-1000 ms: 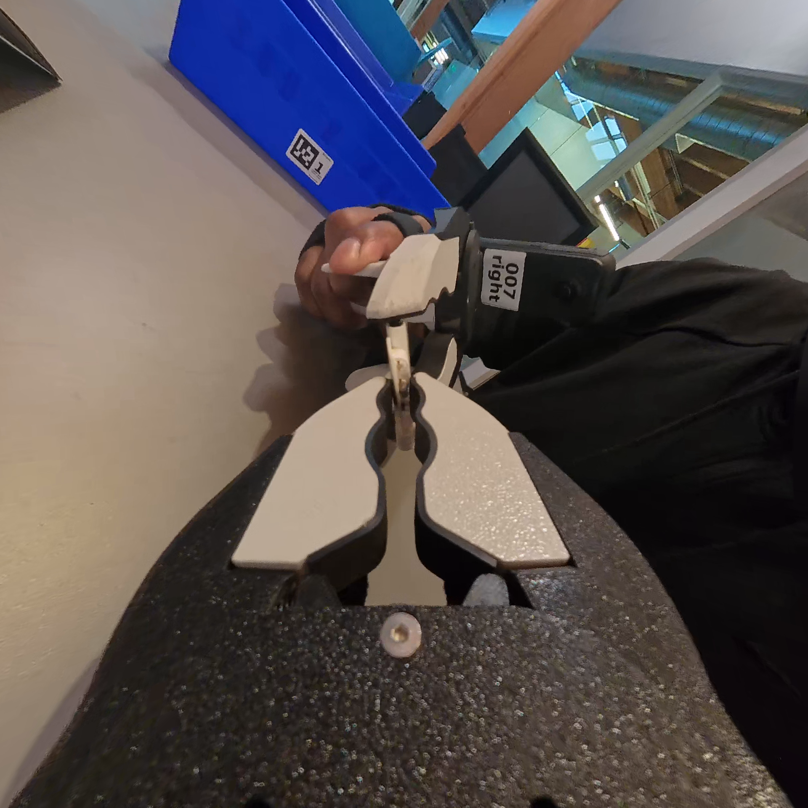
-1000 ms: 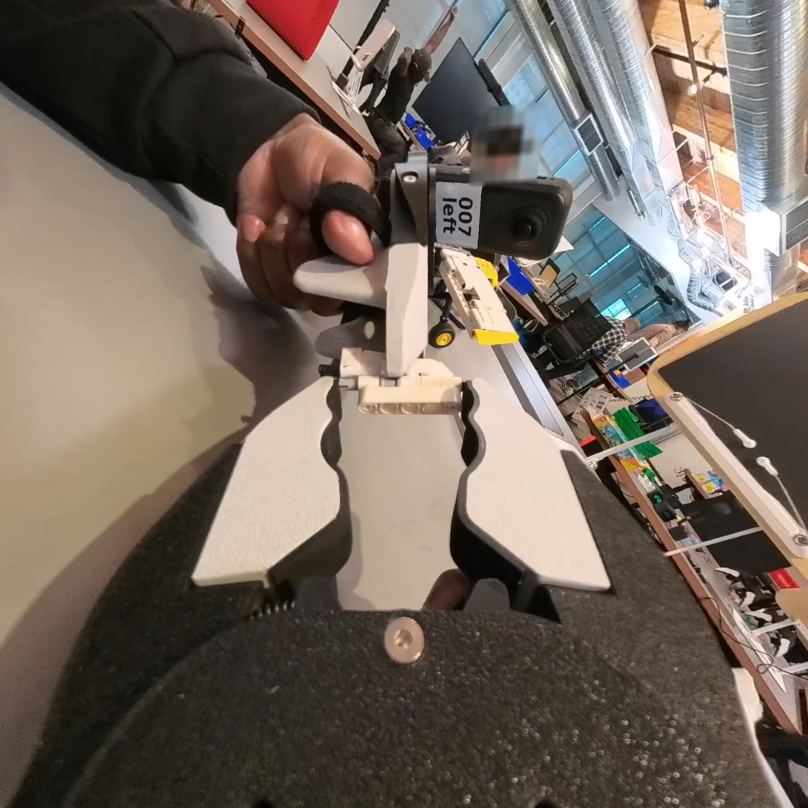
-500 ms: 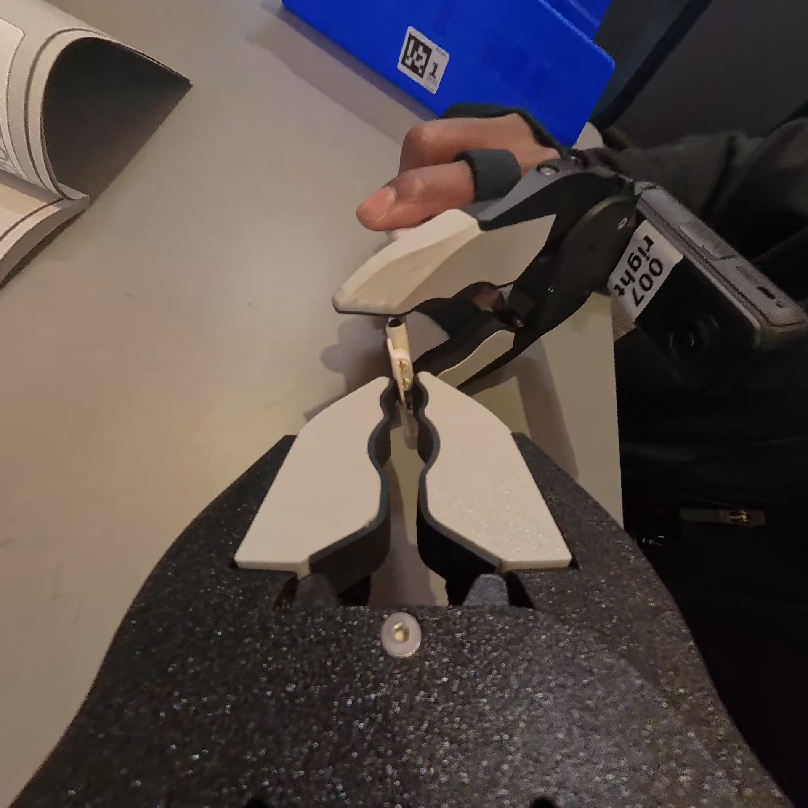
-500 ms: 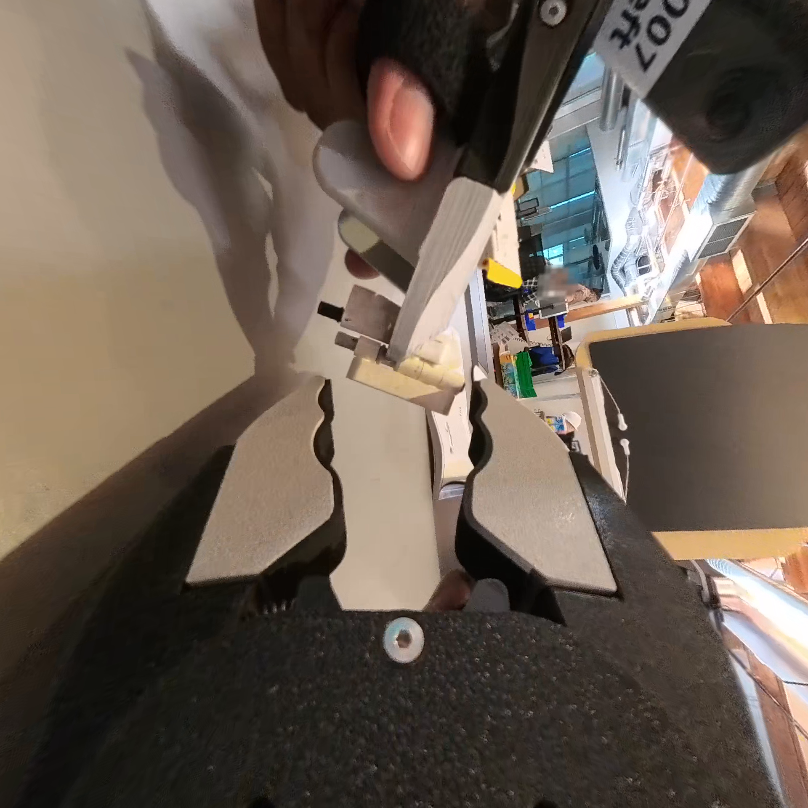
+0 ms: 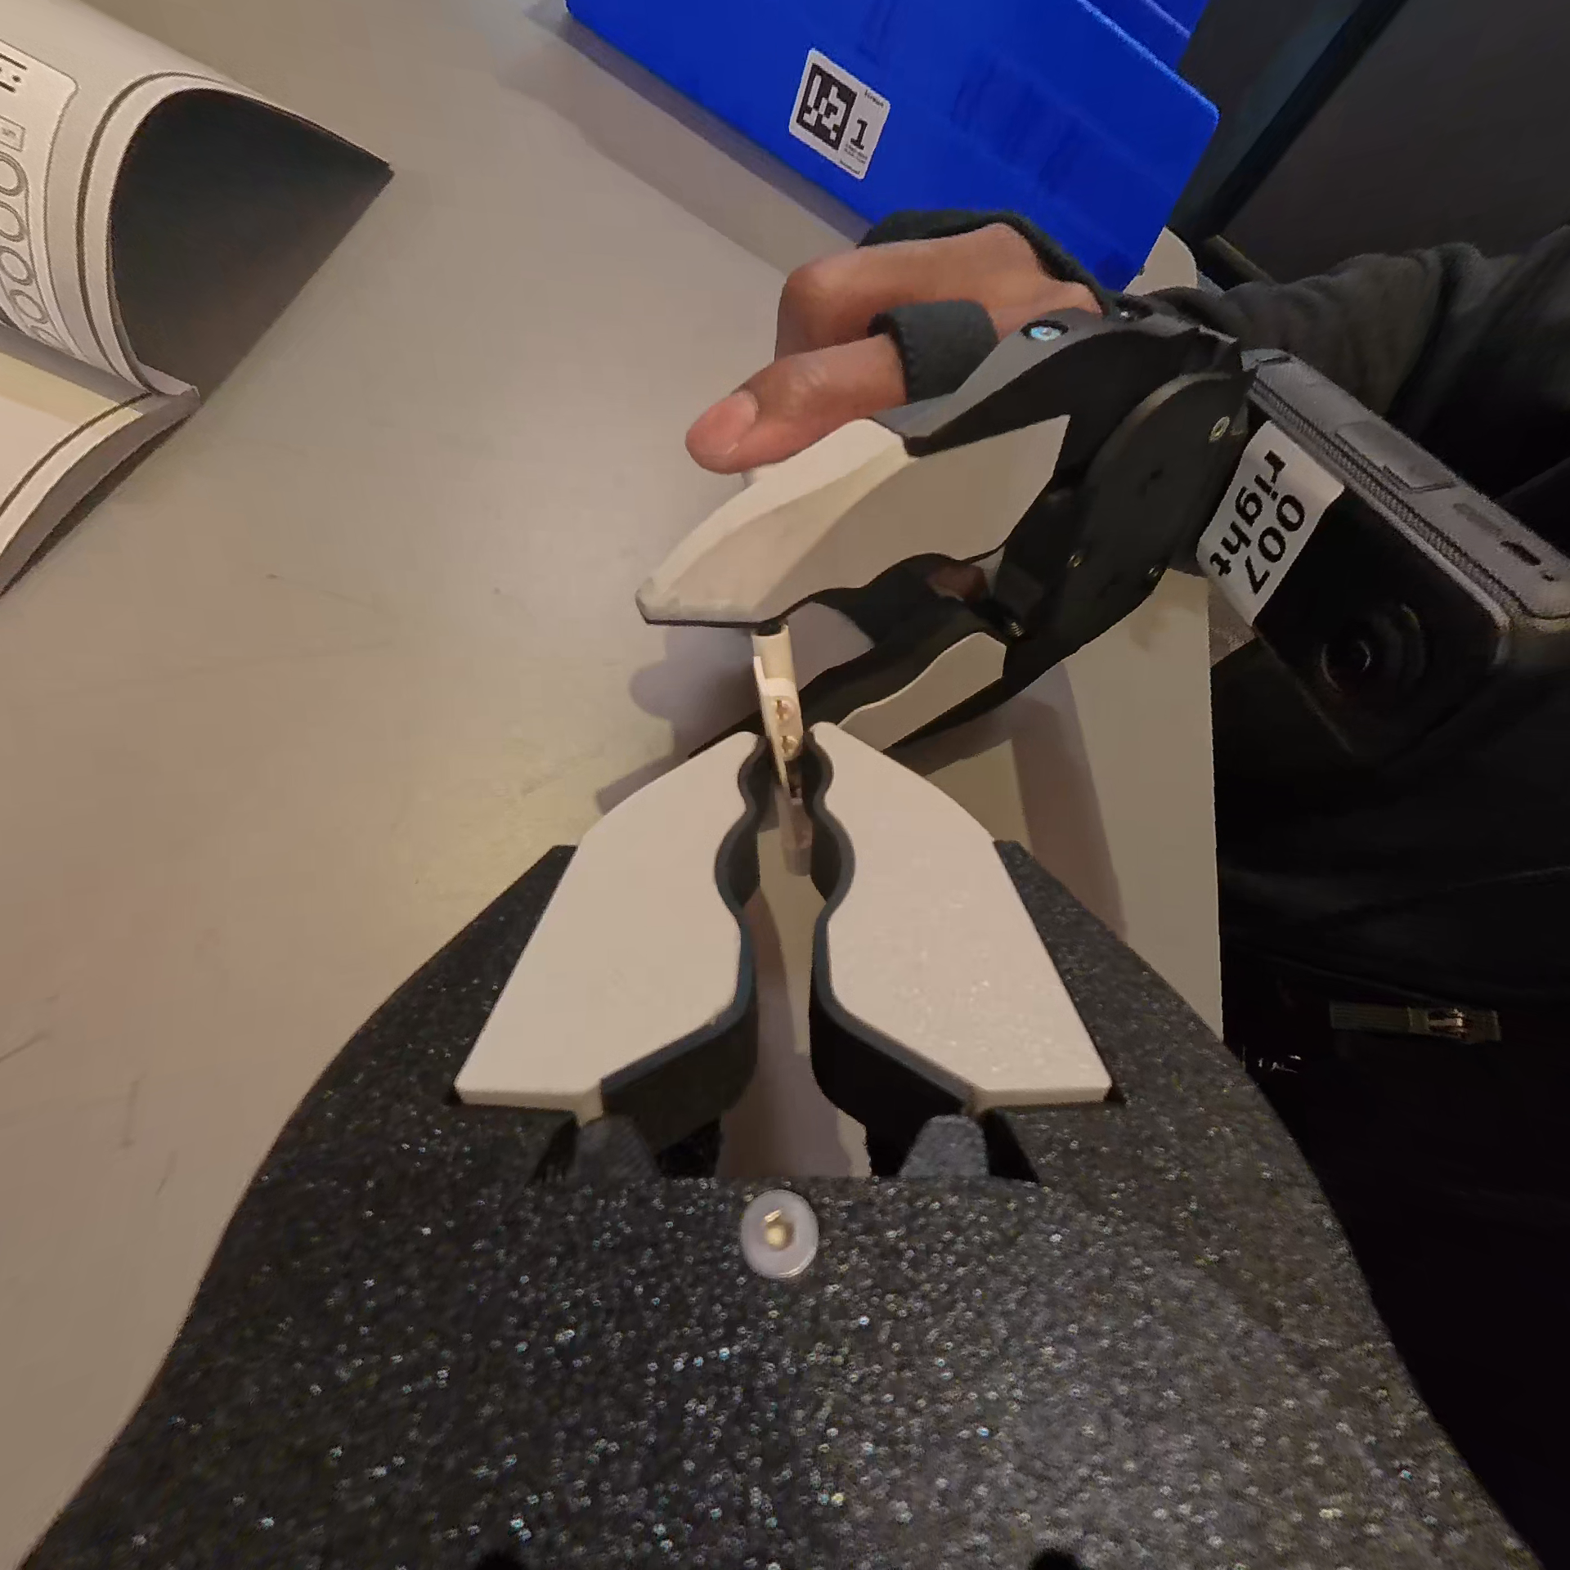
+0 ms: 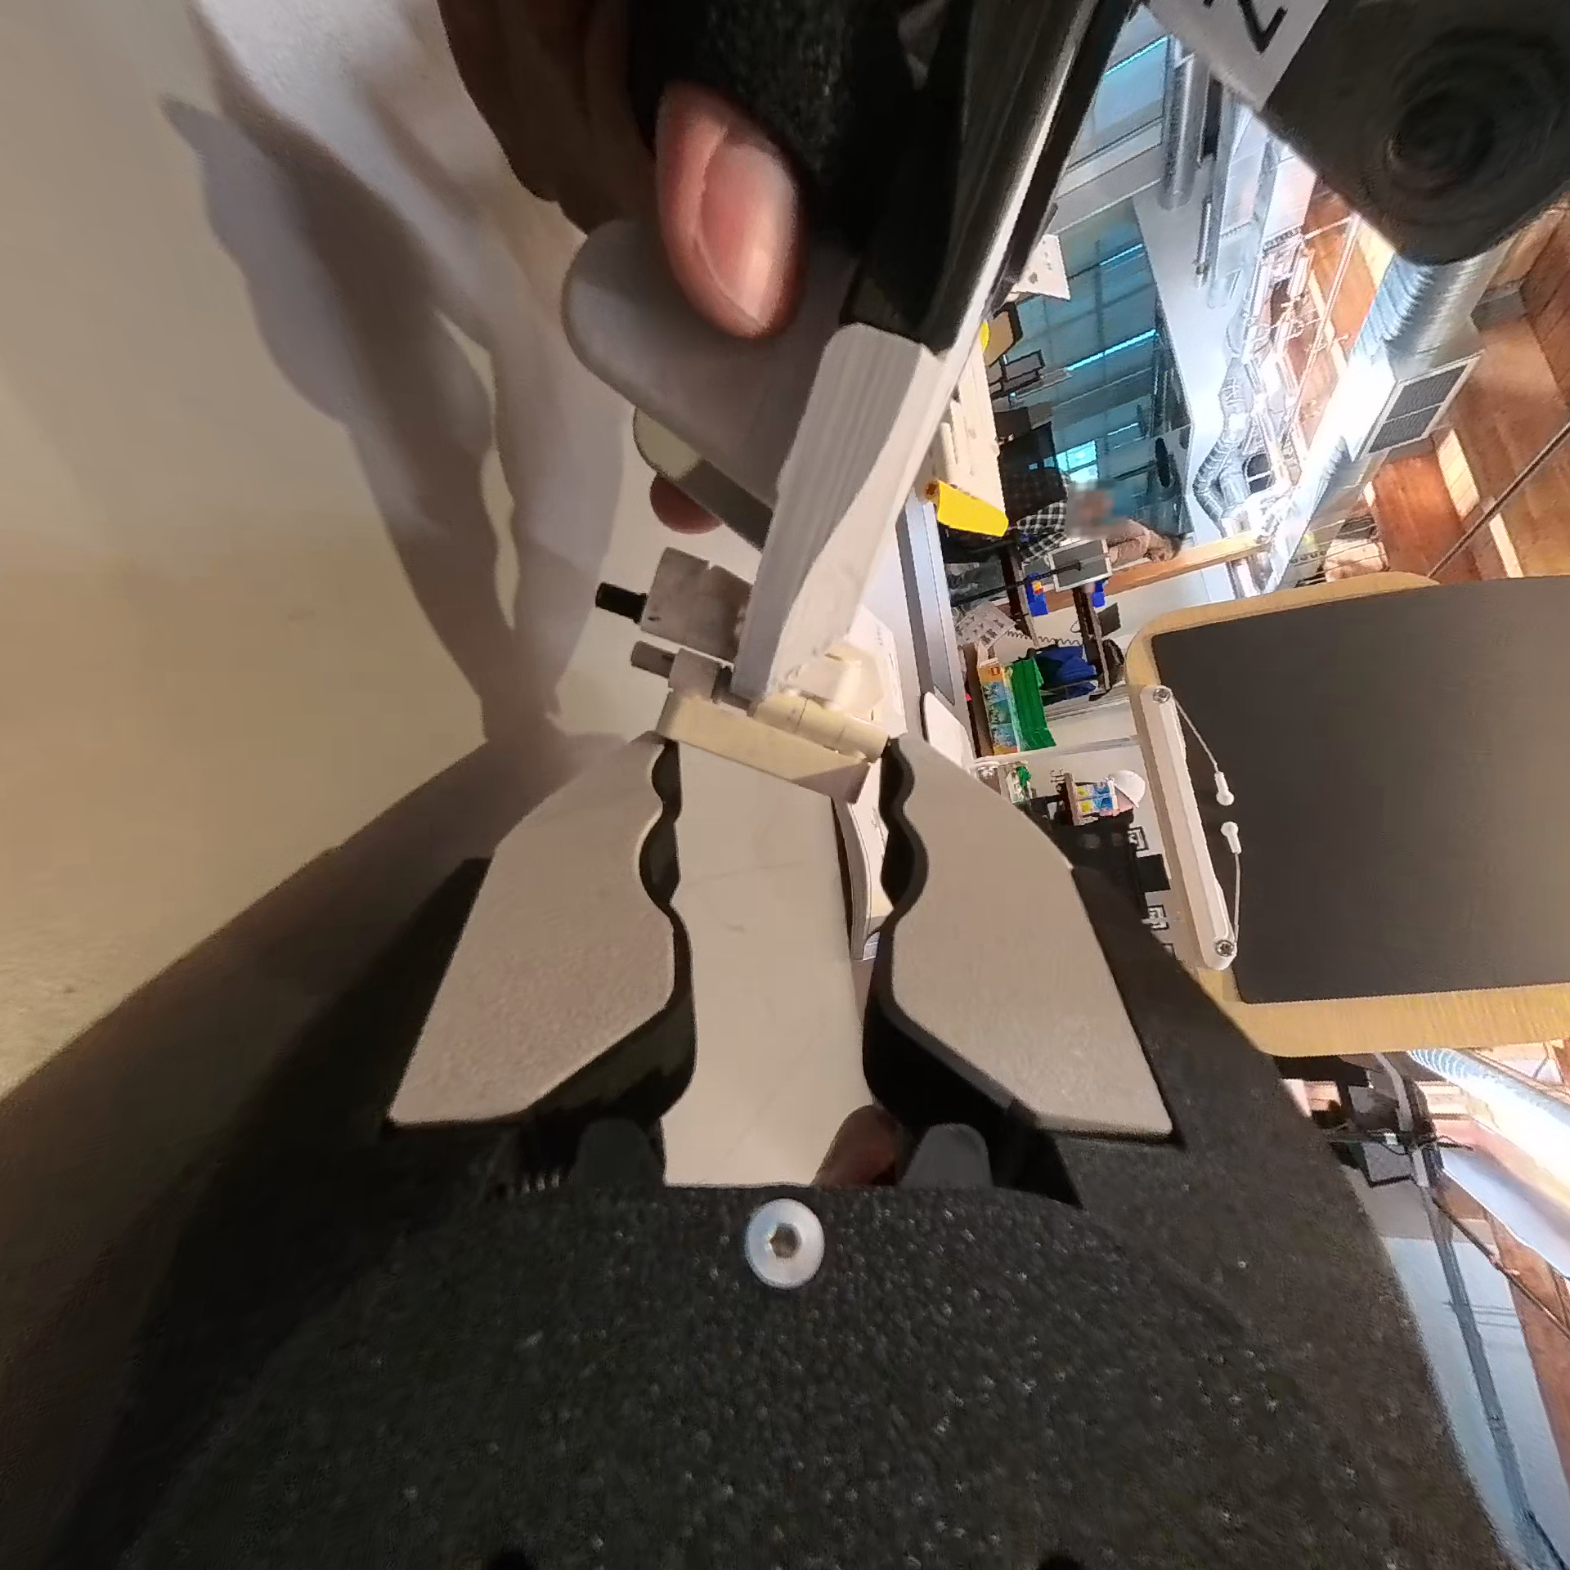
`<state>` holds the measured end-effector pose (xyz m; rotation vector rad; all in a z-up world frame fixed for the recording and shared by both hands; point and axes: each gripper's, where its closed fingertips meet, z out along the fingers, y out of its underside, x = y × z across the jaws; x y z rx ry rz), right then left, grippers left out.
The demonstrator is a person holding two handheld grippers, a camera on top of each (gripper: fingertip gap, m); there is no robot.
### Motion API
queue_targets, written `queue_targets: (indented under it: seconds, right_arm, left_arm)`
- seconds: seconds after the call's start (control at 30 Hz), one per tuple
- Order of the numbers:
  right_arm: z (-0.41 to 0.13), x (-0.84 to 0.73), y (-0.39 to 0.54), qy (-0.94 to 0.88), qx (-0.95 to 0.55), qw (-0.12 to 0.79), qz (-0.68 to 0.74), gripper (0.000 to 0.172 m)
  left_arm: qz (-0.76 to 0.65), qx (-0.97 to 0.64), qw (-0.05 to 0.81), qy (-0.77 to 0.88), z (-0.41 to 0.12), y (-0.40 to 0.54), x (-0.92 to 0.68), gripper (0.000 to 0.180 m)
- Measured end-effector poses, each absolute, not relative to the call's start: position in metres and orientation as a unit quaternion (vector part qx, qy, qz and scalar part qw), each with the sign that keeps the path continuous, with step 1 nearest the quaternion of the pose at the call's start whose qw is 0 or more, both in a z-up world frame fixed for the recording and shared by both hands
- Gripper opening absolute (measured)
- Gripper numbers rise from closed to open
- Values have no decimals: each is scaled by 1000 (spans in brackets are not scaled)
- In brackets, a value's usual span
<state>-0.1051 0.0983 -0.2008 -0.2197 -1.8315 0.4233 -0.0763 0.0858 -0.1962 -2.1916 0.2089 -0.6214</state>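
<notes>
The left gripper (image 5: 786, 752) is clamped on the thin edge of a small cream and grey toy-brick assembly (image 5: 780, 697) above the beige table (image 5: 357, 612). The right gripper (image 6: 773, 752) spans the assembly's length, both fingertips (image 6: 633, 765) touching its ends. An open booklet (image 5: 76, 280) lies far left, a blue bin (image 5: 977, 110) behind.

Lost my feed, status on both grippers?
Left gripper shut on small cream brick assembly. Right gripper closing around its ends, grip unconfirmed. Blue bin, open booklet nearby, clear.
</notes>
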Motion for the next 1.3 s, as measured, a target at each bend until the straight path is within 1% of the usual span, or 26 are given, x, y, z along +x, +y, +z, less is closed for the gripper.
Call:
queue_targets:
  seconds: [0.27,0.33,0.4,0.57,1.17,1.3]
  right_arm:
    - [-199,-103,97,-790,-100,573,196,48]
    - [-199,-102,95,-792,-104,565,205,53]
    - [-199,-102,95,-793,-113,561,211,54]
    - [-198,-103,97,-792,-133,555,218,49]
    - [-205,-100,98,-809,-127,532,218,46]
    - [-205,-104,99,-800,-152,535,224,48]
  left_arm:
    - [-306,-852,421,50,-193,88,-77,7]
    - [-305,-851,424,43,-194,89,-79,7]
    - [-310,-848,427,43,-193,90,-78,7]
    - [-314,-845,430,45,-193,91,-77,6]
    - [-306,-853,421,45,-200,92,-75,6]
    - [-303,-851,428,36,-199,93,-79,7]
